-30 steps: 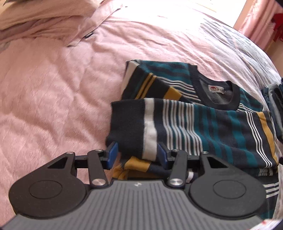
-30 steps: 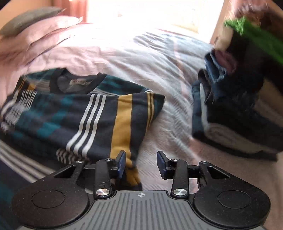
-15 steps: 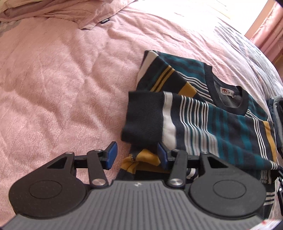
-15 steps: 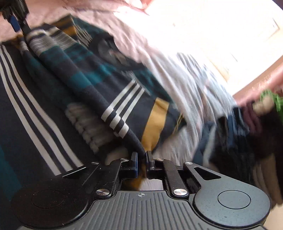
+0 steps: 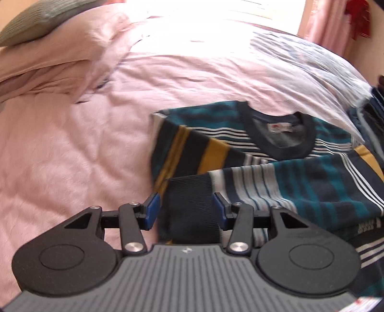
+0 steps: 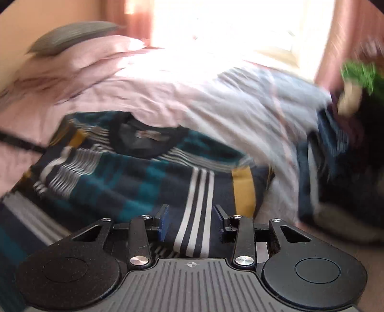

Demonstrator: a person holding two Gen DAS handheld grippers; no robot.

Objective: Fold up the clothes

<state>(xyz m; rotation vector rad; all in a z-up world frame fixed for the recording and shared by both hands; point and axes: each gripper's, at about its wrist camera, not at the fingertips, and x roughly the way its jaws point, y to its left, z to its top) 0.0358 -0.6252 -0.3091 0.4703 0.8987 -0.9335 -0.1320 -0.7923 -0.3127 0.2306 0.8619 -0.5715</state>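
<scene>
Right wrist view: clothes pile (image 6: 336, 172) right of striped sweater (image 6: 134, 177)

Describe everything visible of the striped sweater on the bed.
The striped sweater is a knit in navy, teal, white and mustard bands, with a dark ribbed round collar and a neck label. It lies collar-up on the pink bedspread, sleeves folded across its front. One dark ribbed cuff sits between the left gripper pads; the right gripper, jaws opening, straddles the sweater's white stripes.

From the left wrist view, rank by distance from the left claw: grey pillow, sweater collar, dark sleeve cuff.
1. Dark sleeve cuff, between the left claw's fingers.
2. Sweater collar, farther up, to the right.
3. Grey pillow, far top left corner.
</scene>
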